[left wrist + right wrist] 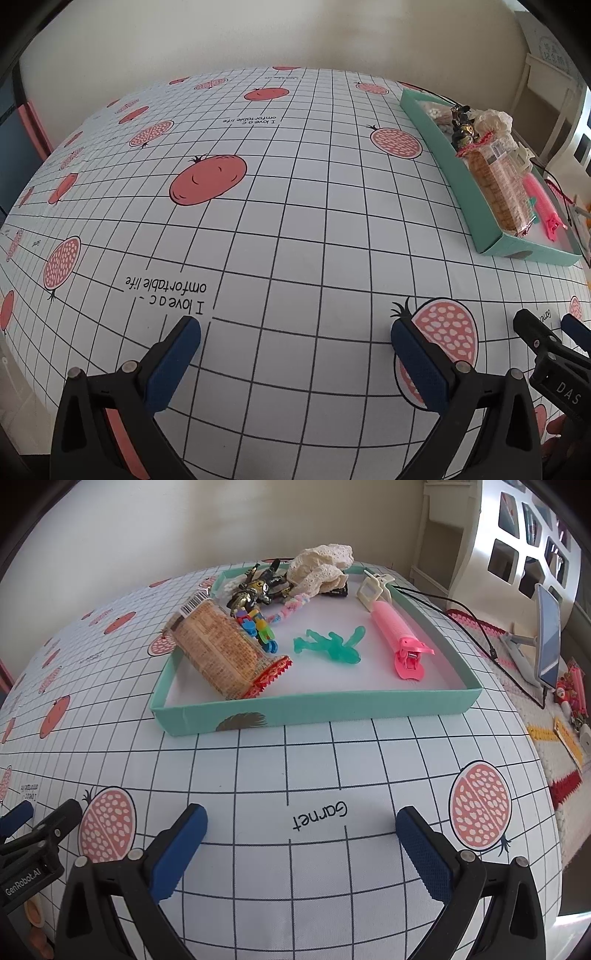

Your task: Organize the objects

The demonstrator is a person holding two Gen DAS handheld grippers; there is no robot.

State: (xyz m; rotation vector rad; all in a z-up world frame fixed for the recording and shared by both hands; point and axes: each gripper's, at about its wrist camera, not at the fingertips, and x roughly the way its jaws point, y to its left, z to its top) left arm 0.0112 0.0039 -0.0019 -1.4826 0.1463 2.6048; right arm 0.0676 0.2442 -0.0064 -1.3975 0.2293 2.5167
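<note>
A shallow teal box (314,707) sits on the patterned tablecloth, ahead of my right gripper (301,821) and at the far right in the left wrist view (458,184). Inside lie a biscuit packet (221,650), a green toy figure (332,644), a pink hair clip (400,638), a black and gold robot toy (258,587), cream lace (321,568), a colourful block toy (258,627) and a cream clip (375,585). Both grippers hover over the cloth, open and empty. My left gripper (295,332) stands to the left of the right one.
A phone on a stand (548,635) with a black cable (476,627) stands right of the box, beside small pink and yellow items (569,698) on a crocheted mat. A white shelf unit (517,535) rises at the back right. The wall runs behind the table.
</note>
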